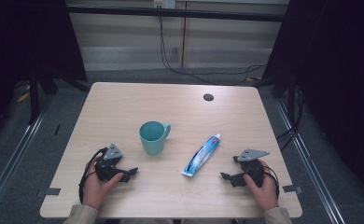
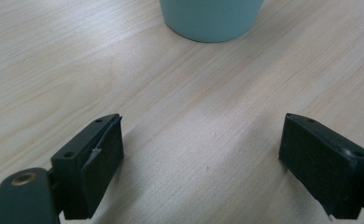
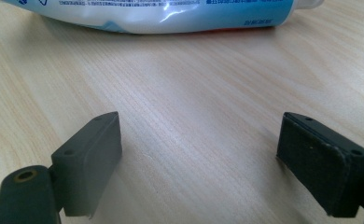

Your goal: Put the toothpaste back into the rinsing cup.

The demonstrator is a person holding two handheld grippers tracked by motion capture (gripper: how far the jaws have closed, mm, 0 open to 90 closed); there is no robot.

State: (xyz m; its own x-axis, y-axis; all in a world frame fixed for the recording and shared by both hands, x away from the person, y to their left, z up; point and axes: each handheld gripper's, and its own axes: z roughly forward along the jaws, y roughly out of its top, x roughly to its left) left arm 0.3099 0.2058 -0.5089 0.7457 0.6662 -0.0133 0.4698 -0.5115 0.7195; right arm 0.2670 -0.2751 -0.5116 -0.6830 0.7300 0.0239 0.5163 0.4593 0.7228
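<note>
Both grippers wide open, nothing held

Nearest the high camera we saw two sleeves and hands at the bottom edge, each hand wrapped around a gripper resting low over the table (image 1: pixel 124 100). We logged the left gripper (image 1: pixel 132 171) at the near left, jaws pointing toward the table's middle, spread wide with bare wood between them. In the left gripper view we confirmed it: left gripper (image 2: pixel 201 154) jaws far apart, only wood grain in the gap, no contact with anything. We noted the teal mug (image 1: pixel 152 136) standing upright near the table's centre, handle turned to the far right side, just beyond and to the right of the left gripper; in the left gripper view the mug (image 2: pixel 211 18) base sat ahead of the jaws, apart from them.

We logged the right gripper (image 1: pixel 226 177) at the near right, jaws pointing left, equally wide and empty. In the right gripper view the right gripper (image 3: pixel 199 154) jaws stood far apart over bare wood. We marked the toothpaste tube (image 1: pixel 202 155) lying flat and diagonal between mug and right gripper, cap end farther from the person, flat crimped end nearer. In the right gripper view the tube (image 3: pixel 171 16) lay crosswise ahead of the jaws, not touching them. We also spotted a dark round grommet (image 1: pixel 208 97) near the far edge.
</note>
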